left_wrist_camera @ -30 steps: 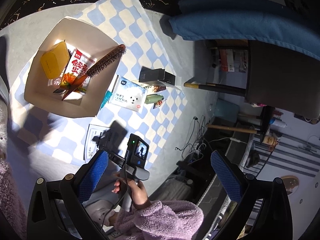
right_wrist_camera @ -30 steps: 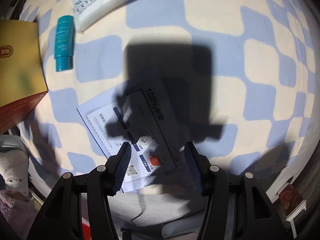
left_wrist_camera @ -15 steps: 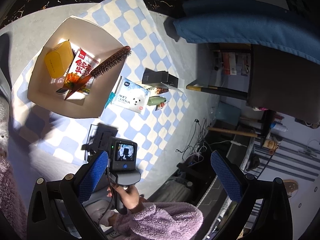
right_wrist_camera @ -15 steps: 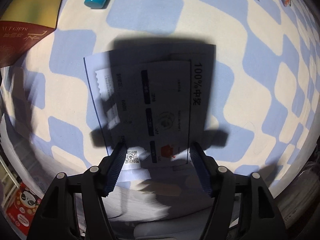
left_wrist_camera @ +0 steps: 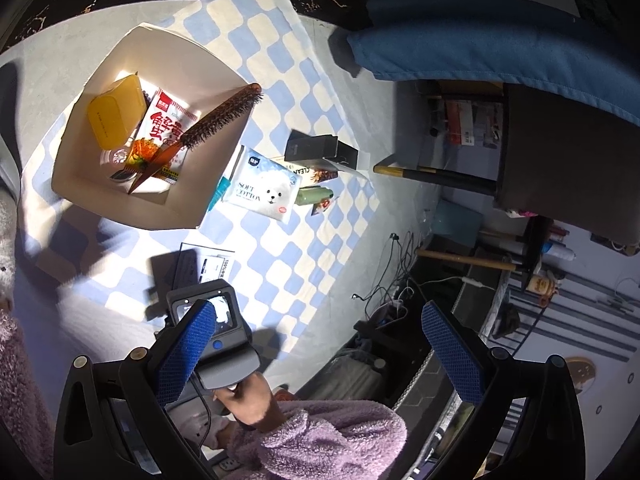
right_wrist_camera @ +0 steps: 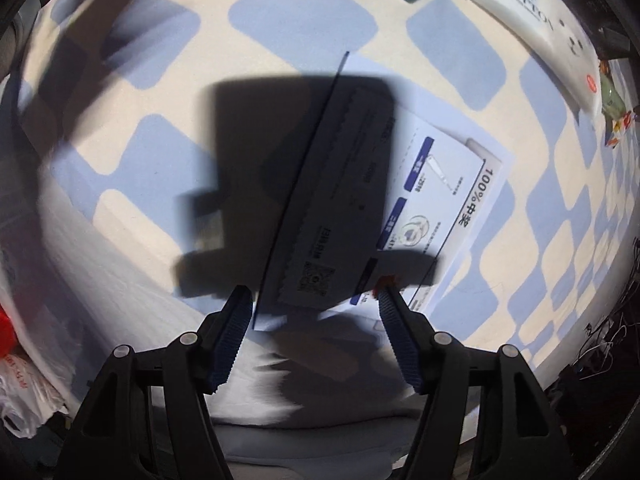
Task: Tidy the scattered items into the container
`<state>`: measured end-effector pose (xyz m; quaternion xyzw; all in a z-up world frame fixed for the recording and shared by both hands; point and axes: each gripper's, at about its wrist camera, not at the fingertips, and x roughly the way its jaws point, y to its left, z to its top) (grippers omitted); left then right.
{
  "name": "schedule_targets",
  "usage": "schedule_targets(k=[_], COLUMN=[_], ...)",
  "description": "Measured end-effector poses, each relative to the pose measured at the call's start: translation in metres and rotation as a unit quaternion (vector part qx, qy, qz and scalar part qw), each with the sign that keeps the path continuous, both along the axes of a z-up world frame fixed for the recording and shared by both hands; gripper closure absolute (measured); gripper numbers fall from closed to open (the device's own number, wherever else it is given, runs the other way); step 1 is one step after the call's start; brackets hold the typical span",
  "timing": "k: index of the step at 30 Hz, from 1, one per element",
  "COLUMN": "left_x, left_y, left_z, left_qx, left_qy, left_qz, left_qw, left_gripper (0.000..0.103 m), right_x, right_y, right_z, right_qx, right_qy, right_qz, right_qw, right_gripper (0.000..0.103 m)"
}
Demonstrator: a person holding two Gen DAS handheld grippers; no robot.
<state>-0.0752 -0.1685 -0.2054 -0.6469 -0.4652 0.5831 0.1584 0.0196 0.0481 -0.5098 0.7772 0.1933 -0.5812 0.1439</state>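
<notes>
Right gripper (right_wrist_camera: 314, 294) pointed steeply down over printed leaflet (right_wrist_camera: 420, 200) lying flat on checked cloth (right_wrist_camera: 304, 20); fingers spread wide, straddling leaflet's near edge, nothing gripped, jaws just been opening. Hand (left_wrist_camera: 248, 400) in purple fleece sleeve (left_wrist_camera: 332, 436) grips its handle. Left gripper (left_wrist_camera: 320, 344) angled down, fingers wide apart, empty. White box (left_wrist_camera: 208, 80) beyond, holding brush (left_wrist_camera: 208, 124).

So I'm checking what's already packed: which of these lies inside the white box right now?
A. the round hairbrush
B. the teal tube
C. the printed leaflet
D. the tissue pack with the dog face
A: the round hairbrush leans inside the white box, bristles over its rim; the other three lie outside it on the checked cloth.
</notes>
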Motion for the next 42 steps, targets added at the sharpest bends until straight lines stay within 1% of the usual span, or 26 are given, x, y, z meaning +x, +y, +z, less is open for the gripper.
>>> schedule_targets(k=[1,3,4,5,6,8,10,14,19,20,22,23,24,25,26,28,29,31,32,34,36,38,39,40,41,42], left_x=[0.000,0.000,0.000,0.000,0.000,0.001,0.003,0.003,0.001,0.001,0.000,0.000,-0.001,-0.001,-0.002,-0.001,-0.001,-0.003,-0.003,-0.004,-0.005,-0.004,-0.004,-0.003,-0.003,-0.004], left_y=[-0.001,-0.004,-0.004,-0.004,-0.004,-0.003,-0.002,0.001,0.005,0.006,0.009,0.010,0.011,0.012,0.013,0.012,0.012,0.012,0.013,0.014,0.016,0.018,0.018,0.017,0.016,0.015], left_z=[0.001,0.003,0.004,0.005,0.005,0.006,0.005,0.004,0.005,0.005,0.005,0.005,0.004,0.004,0.004,0.003,0.002,0.002,0.002,0.002,0.002,0.001,-0.001,-0.002,-0.003,-0.004], left_qx=[0.000,0.000,0.001,0.002,0.002,0.002,0.004,0.006,0.009,0.010,0.012,0.012,0.012,0.013,0.014,0.013,0.013,0.014,0.014,0.011,0.007,0.003,0.001,0.000,-0.002,-0.003], left_qy=[0.001,0.003,0.004,0.006,0.007,0.007,0.005,0.001,0.002,0.003,0.003,0.003,0.002,0.002,0.002,0.000,-0.001,-0.003,-0.002,0.001,0.002,-0.002,-0.005,-0.008,-0.012,-0.013], left_qz=[0.003,0.007,0.007,0.007,0.006,0.003,0.001,0.000,0.000,-0.002,-0.006,-0.006,-0.006,-0.006,-0.007,-0.004,-0.002,-0.002,-0.002,-0.006,-0.012,-0.016,-0.016,-0.015,-0.012,-0.008], left_qw=[1.0000,1.0000,1.0000,1.0000,1.0000,1.0000,1.0000,1.0000,1.0000,0.9999,0.9999,0.9999,0.9999,0.9999,0.9999,0.9999,0.9999,0.9999,0.9999,0.9999,0.9999,0.9999,0.9999,0.9999,0.9999,0.9999], left_gripper=[0.000,0.000,0.000,0.000,0.000,0.000,0.000,0.000,0.000,0.000,0.000,0.000,0.000,0.000,0.000,0.000,0.000,0.000,0.000,0.000,0.000,0.000,0.000,0.000,0.000,0.000], right_x=[0.001,0.000,-0.001,-0.002,-0.003,-0.005,-0.005,-0.009,-0.028,-0.035,-0.042,-0.065,-0.086,-0.096,-0.099,-0.099,-0.101,-0.101,-0.102,-0.106,-0.111,-0.114,-0.114,-0.115,-0.115,-0.116], right_y=[0.004,0.013,0.016,0.019,0.022,0.026,0.033,0.049,0.084,0.090,0.075,0.065,0.064,0.075,0.087,0.105,0.107,0.113,0.113,0.113,0.109,0.104,0.104,0.104,0.107,0.113], right_z=[-0.003,-0.004,-0.003,-0.001,0.002,0.009,0.018,0.042,0.089,0.099,0.112,0.113,0.107,0.111,0.112,0.100,0.096,0.093,0.090,0.085,0.074,0.062,0.059,0.063,0.073,0.088], right_qx=[-0.002,-0.025,-0.036,-0.053,-0.063,-0.060,-0.050,-0.066,-0.097,-0.095,-0.080,-0.077,-0.079,-0.084,-0.089,-0.099,-0.096,-0.079,-0.075,-0.073,-0.075,-0.065,-0.056,-0.040,-0.027,-0.039], right_qy=[-0.001,-0.016,-0.020,-0.026,-0.028,-0.009,0.012,0.032,0.070,0.081,0.097,0.099,0.098,0.093,0.083,0.060,0.057,0.067,0.068,0.065,0.062,0.059,0.065,0.088,0.121,0.150], right_qz=[0.000,-0.019,-0.031,-0.044,-0.055,-0.058,-0.056,-0.074,-0.107,-0.112,-0.128,-0.145,-0.169,-0.196,-0.221,-0.254,-0.263,-0.265,-0.267,-0.276,-0.283,-0.282,-0.279,-0.278,-0.288,-0.318], right_qw=[1.000,0.999,0.999,0.997,0.996,0.996,0.997,0.995,0.987,0.986,0.984,0.981,0.978,0.973,0.968,0.960,0.958,0.958,0.958,0.956,0.954,0.955,0.957,0.956,0.950,0.935], right_gripper=[0.043,0.052,0.063,0.091,0.094,0.098,0.099,0.100,0.102,0.102,0.102,0.102,0.102,0.102,0.102,0.101,0.101,0.100,0.098,0.098,0.098,0.098,0.099,0.102,0.102,0.102])
